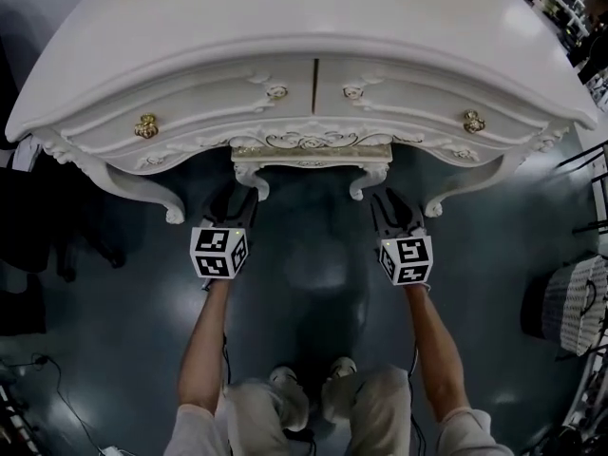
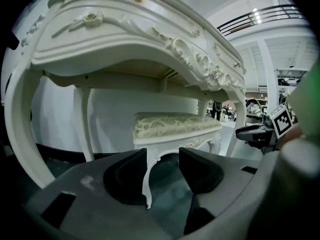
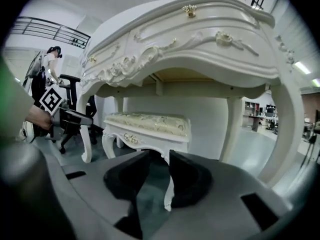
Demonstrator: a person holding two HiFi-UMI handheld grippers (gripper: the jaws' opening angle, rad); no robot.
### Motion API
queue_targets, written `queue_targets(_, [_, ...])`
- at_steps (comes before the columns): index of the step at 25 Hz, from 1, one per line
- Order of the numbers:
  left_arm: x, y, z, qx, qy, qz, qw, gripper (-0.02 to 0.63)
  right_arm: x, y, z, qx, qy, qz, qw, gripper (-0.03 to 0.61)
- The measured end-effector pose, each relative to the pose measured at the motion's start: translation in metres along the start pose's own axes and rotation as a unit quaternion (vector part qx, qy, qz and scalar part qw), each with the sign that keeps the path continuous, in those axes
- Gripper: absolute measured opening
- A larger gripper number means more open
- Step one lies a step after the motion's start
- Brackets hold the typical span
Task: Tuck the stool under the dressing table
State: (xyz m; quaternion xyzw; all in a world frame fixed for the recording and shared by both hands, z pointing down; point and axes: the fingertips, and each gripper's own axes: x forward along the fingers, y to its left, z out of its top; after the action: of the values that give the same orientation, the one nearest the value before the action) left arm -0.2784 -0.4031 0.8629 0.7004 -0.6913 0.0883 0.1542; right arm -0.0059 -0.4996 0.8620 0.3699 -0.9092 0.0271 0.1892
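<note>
Stool (image 1: 312, 162) sits under dressing table (image 1: 285, 27), only front edge and legs showing. I judge tuck done. My left gripper (image 1: 233, 209) and right gripper (image 1: 394, 209) both open, holding nothing, near stool legs. Remaining: pull grippers clear.

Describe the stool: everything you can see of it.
The stool looks like white painted wood, with a carved apron touched with gilt, curved legs and a cream patterned padded seat. It stands upright on the dark floor, tucked under the dressing table, its front edge just showing below the drawers. A front leg lines up between the open jaws of the left gripper and of the right gripper; contact cannot be confirmed.
</note>
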Motion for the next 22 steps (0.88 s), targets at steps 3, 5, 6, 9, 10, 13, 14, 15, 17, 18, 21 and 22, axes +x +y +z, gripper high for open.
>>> queue_targets(3, [-0.018, -0.016, 0.017, 0.011, -0.007, -0.009, 0.9999, 0.150, -0.021, 0.007, 0.014, 0.007, 0.000, -0.003, 1.000, 0.082])
queue_targets(5, [-0.030, -0.026, 0.026, 0.017, -0.009, -0.014, 0.9997, 0.084, -0.033, 0.013, 0.023, 0.008, 0.001, 0.000, 1.000, 0.050])
queue_targets(6, [-0.036, -0.030, 0.030, 0.015, -0.010, -0.016, 0.9997, 0.075, -0.039, 0.016, 0.028, 0.009, 0.002, 0.001, 1.000, 0.039])
queue_targets(9, [-0.055, -0.046, 0.037, 0.007, -0.004, -0.022, 0.9997, 0.044, -0.061, 0.025, 0.036, 0.015, 0.007, 0.004, 1.000, 0.002])
queue_targets(10, [-0.061, -0.051, 0.040, 0.007, -0.001, -0.025, 0.9997, 0.038, -0.068, 0.028, 0.038, 0.018, 0.010, 0.007, 1.000, 0.002])
queue_targets(13, [-0.083, -0.061, 0.049, 0.004, 0.007, -0.028, 0.9996, 0.023, -0.091, 0.038, 0.047, 0.025, 0.018, 0.015, 0.999, 0.002])
queue_targets(14, [-0.092, -0.064, 0.052, 0.002, 0.010, -0.028, 0.9996, 0.020, -0.099, 0.042, 0.051, 0.025, 0.021, 0.019, 0.999, 0.002])
queue_targets(15, [-0.100, -0.067, 0.056, -0.001, 0.013, -0.028, 0.9995, 0.018, -0.106, 0.046, 0.055, 0.024, 0.024, 0.022, 0.999, 0.002])
queue_targets(17, [-0.116, -0.075, 0.065, -0.006, 0.021, -0.030, 0.9993, 0.018, -0.122, 0.052, 0.065, 0.023, 0.028, 0.027, 0.999, 0.002])
queue_targets(18, [-0.124, -0.079, 0.069, -0.007, 0.024, -0.031, 0.9992, 0.017, -0.130, 0.055, 0.071, 0.022, 0.030, 0.030, 0.999, 0.002])
queue_targets(21, [-0.146, -0.091, 0.088, -0.010, 0.029, -0.033, 0.9990, 0.017, -0.151, 0.062, 0.094, 0.017, 0.032, 0.035, 0.999, 0.002])
queue_targets(22, [-0.151, -0.095, 0.096, -0.010, 0.030, -0.035, 0.9989, 0.017, -0.158, 0.062, 0.103, 0.016, 0.031, 0.036, 0.999, 0.002])
